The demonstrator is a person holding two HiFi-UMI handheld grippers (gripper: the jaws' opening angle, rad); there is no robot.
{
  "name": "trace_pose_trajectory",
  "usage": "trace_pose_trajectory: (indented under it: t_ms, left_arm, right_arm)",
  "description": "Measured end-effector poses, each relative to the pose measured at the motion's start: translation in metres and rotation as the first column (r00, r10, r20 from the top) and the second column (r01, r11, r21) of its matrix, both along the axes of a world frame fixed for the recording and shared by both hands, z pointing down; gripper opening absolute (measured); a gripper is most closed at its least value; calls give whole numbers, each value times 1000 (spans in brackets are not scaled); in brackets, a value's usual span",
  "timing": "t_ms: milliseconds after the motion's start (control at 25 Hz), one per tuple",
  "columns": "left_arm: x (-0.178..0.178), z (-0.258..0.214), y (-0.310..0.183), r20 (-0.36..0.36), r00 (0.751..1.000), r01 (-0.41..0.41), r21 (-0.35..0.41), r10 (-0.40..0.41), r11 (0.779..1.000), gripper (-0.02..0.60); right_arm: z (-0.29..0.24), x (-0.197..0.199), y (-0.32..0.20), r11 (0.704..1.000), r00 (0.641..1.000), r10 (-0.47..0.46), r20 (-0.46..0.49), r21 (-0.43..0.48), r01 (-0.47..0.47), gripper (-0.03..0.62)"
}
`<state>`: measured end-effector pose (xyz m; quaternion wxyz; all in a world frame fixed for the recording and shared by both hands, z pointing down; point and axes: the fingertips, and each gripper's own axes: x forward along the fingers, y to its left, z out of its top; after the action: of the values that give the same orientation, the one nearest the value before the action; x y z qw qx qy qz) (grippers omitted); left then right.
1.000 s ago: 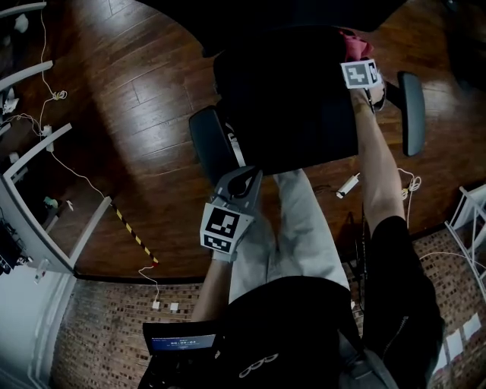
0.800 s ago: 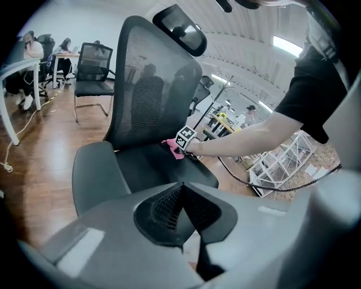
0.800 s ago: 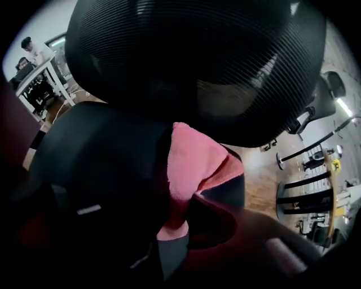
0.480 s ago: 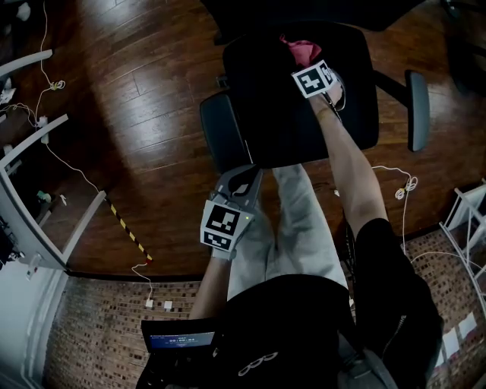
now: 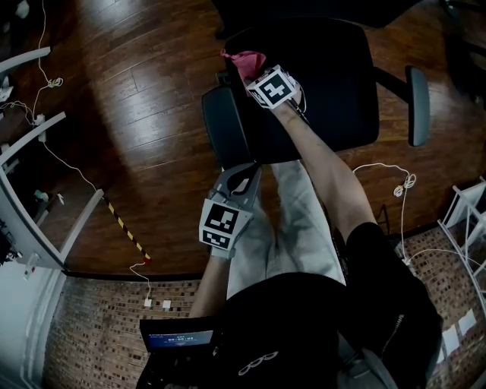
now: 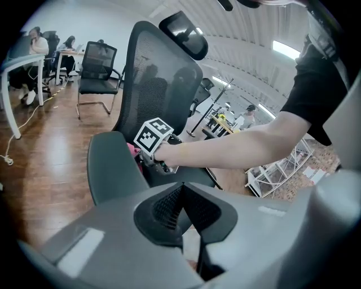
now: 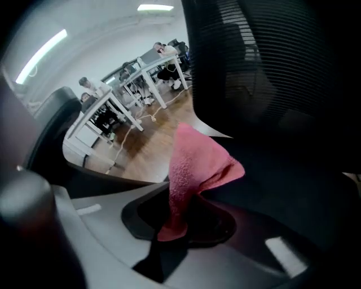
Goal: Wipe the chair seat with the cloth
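Right tool (image 5: 257,74) is clamping cloth (image 5: 244,61) at chair seat (image 5: 334,83) edge; best pressing flat, sweeping across. Left tool (image 5: 240,179) is idling closed, empty.

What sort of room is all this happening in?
Probably an open-plan office: long white desks with people seated at them, a mesh-backed office chair on a wooden floor, and strip lights overhead.

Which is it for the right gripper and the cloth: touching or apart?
Touching. The right gripper view shows the pink cloth pinched between the jaws of the right gripper, which are closed on it, with its free end sticking out beyond them.
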<state>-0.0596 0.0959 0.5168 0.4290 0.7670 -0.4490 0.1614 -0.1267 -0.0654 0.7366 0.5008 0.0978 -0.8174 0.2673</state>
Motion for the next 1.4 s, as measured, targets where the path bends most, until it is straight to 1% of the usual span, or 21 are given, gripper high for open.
trace_pose_trajectory:
  t_ms: [80, 120, 160, 200, 280, 400, 480, 600, 680, 840, 960, 1080, 1240, 1400]
  left_arm:
    - [0, 0, 2, 1, 1000, -1, -2, 1, 1000, -9]
    - [1, 0, 2, 2, 1000, -1, -3, 1, 1000, -9]
    - [2, 1, 1, 3, 1000, -1, -4, 1, 1000, -9]
    - [3, 1, 1, 5, 1000, -1, -5, 1, 1000, -9]
    - [6, 1, -1, 9, 1000, -4, -7, 4, 1000, -9]
    - [11, 0, -4, 13, 1000, -11, -8, 11, 1000, -9]
    - [15, 1, -5, 16, 1000, -15, -11, 15, 1000, -9]
    - [22, 2, -7, 17, 1000, -24, -14, 24, 1000, -9]
    - [28, 2, -9, 18, 999, -35, -15, 36, 999, -9]
    - [42, 3, -11, 14, 998, -62, -25, 62, 998, -9]
    - [50, 2, -15, 17, 996, -83, -23, 83, 996, -9]
    - [57, -1, -15, 17, 995, -99, -18, 100, 995, -9]
    - [68, 3, -17, 15, 993, -119, -19, 119, 993, -9]
    - [80, 4, -18, 27, 989, -143, -19, 144, 990, -9]
  right_arm:
    - [-13, -21, 20, 995, 993, -12, 116, -99, 23, 72]
    - [-18, -29, 30, 988, 986, -13, 168, -151, 39, 72]
    - [-21, -33, 38, 980, 980, -14, 199, -191, 53, 72]
    - [-19, -32, 44, 976, 979, -19, 204, -209, 63, 72]
    - [-10, -18, 45, 979, 986, -27, 166, -196, 60, 72]
    - [-1, 10, 29, 984, 991, 36, 131, -180, -12, 72]
    - [8, 37, 12, 986, 993, 83, 86, -152, -70, 72]
    - [21, 91, -18, 986, 990, 142, -9, -83, -143, 72]
    - [27, 128, -36, 980, 980, 191, -56, -50, -194, 72]
    - [30, 197, -68, 958, 952, 284, -115, 1, -286, 72]
    - [26, 241, -86, 945, 932, 328, -152, 50, -325, 72]
    - [19, 276, -98, 931, 914, 363, -180, 94, -352, 72]
    - [15, 313, -114, 913, 887, 403, -227, 163, -374, 72]
    - [6, 347, -129, 889, 851, 446, -279, 250, -384, 72]
